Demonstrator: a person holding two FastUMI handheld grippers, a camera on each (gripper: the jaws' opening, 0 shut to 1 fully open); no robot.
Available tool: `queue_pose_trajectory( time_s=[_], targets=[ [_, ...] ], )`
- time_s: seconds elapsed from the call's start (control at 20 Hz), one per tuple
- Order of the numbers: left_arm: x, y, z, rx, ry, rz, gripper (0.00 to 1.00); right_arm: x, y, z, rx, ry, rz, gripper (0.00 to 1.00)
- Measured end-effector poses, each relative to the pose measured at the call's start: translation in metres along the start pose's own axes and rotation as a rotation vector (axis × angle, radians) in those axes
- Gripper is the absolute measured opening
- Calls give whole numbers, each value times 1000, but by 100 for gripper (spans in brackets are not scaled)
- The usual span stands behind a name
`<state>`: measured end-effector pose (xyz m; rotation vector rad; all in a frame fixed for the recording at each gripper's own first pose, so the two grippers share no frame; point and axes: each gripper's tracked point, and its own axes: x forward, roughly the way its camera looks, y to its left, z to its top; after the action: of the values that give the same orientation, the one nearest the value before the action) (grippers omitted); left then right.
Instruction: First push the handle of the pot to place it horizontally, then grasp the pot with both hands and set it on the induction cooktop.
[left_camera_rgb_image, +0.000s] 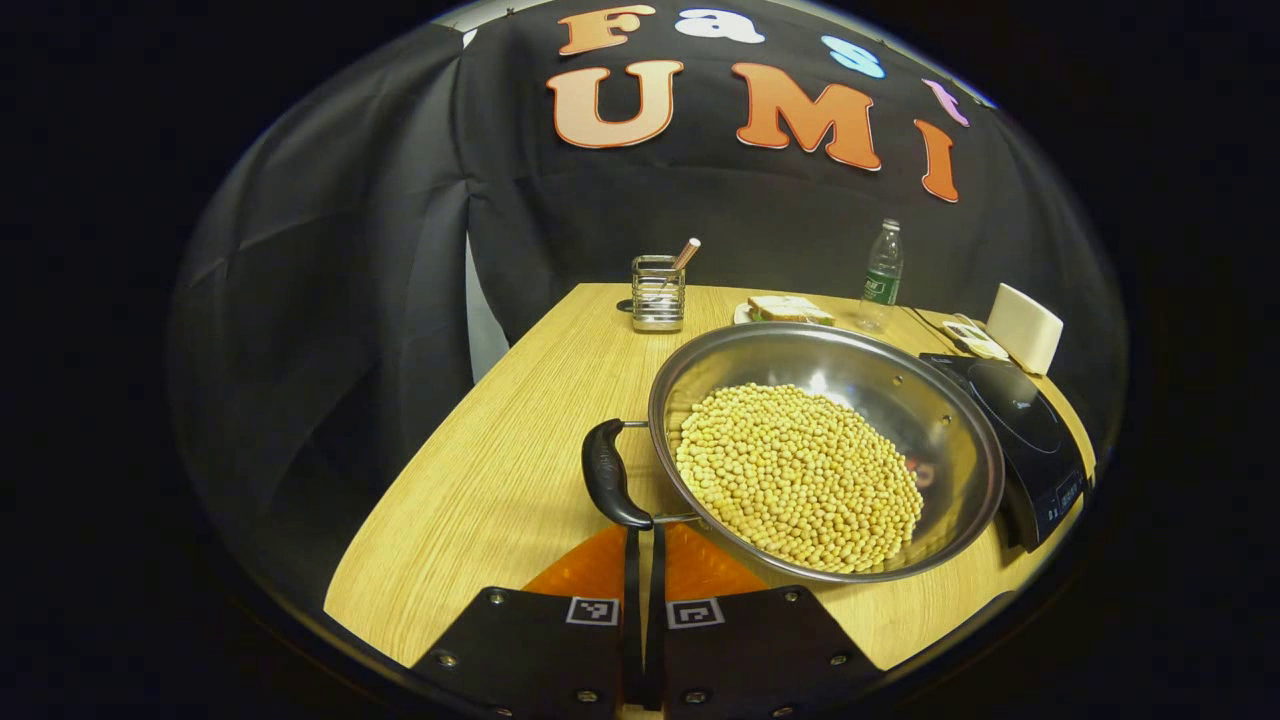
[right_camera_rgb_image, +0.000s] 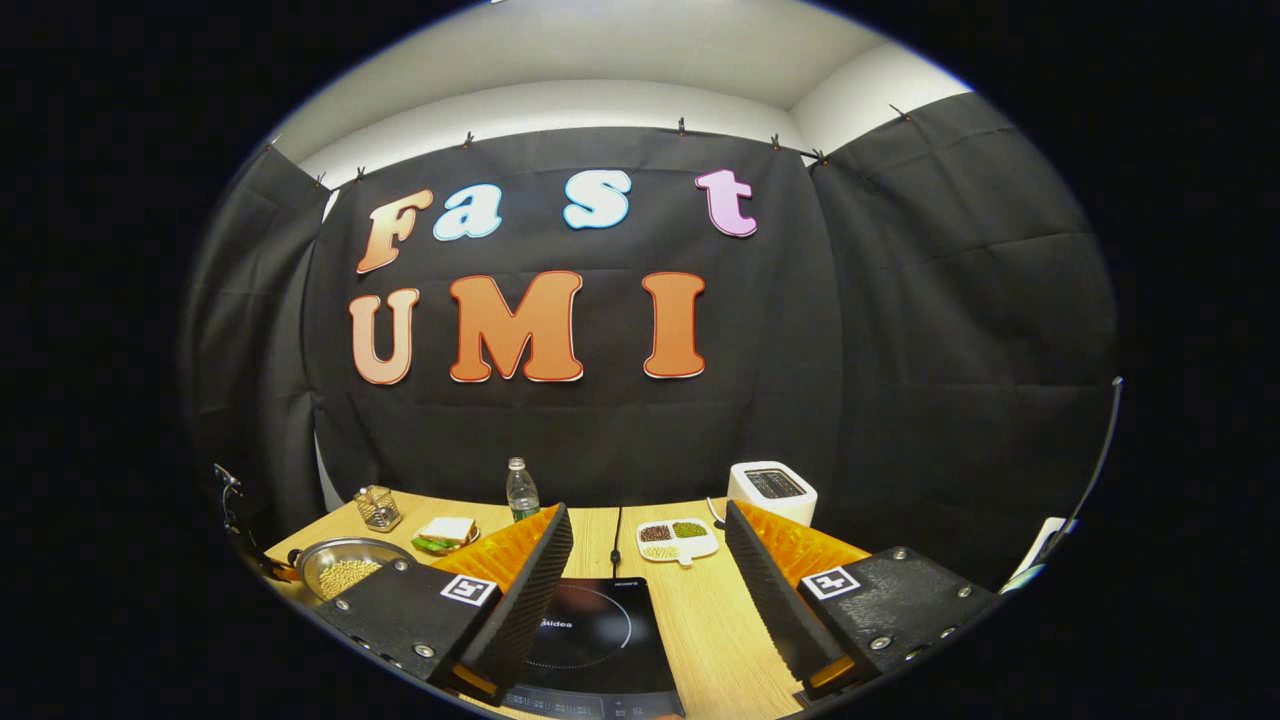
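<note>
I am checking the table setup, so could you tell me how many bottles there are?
1: a bottle stands at the table's far edge, behind the sandwich.

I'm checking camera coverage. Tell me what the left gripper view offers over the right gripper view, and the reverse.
Left gripper view alone: the pot's black side handle, just beyond the closed left tool.

Right gripper view alone: the open right tool, a white toaster and a divided dish of beans.

Shared: the steel pot of soybeans, induction cooktop, sandwich plate, water bottle, glass holder, wooden table.
</note>
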<state>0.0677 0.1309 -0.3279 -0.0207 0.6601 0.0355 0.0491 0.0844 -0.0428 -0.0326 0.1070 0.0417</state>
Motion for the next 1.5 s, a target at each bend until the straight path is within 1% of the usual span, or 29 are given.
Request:
queue_pose_trajectory(
  time_s=[0.2,0.4,0.6,0.65,0.7,0.9,0.95,1.0,1.05,1.1,1.15,1.2,1.25,1.5],
  targets=[
    [12,9,6,-4,-5,-3,2,2,-5,1,6,-2,-15,95],
    [27,18,15,26,-7,6,2,5,-5,0,11,-3,-24,95],
    [37,21,19,4,-11,-20,2,5,3,-1,8,-2,-15,95],
    [38,21,20,-5,-14,-28,2,5,5,-1,4,-2,-14,100],
    [40,22,20,-11,-12,-36,2,6,8,-1,1,-1,-12,95],
    [45,24,23,-7,-16,-52,2,5,18,-3,-10,0,-2,95],
    [47,25,23,-9,-17,-52,2,4,21,-3,-18,2,-2,95],
    [47,26,23,-15,-16,-56,5,5,25,-5,-28,7,0,95],
    [46,27,22,-19,-15,-54,2,6,30,-7,-34,12,4,95],
    [44,28,23,-21,-18,-55,2,5,34,-9,-39,17,7,95],
    [41,30,23,-23,-22,-54,3,6,39,-11,-44,21,12,100],
    [37,31,23,-27,-26,-55,3,7,46,-13,-48,25,21,100],
    [34,33,24,-31,-32,-54,3,7,53,-15,-51,30,32,95],
    [14,47,51,-18,-131,-24,3,8,94,-20,-43,47,100,95]
  ],
)
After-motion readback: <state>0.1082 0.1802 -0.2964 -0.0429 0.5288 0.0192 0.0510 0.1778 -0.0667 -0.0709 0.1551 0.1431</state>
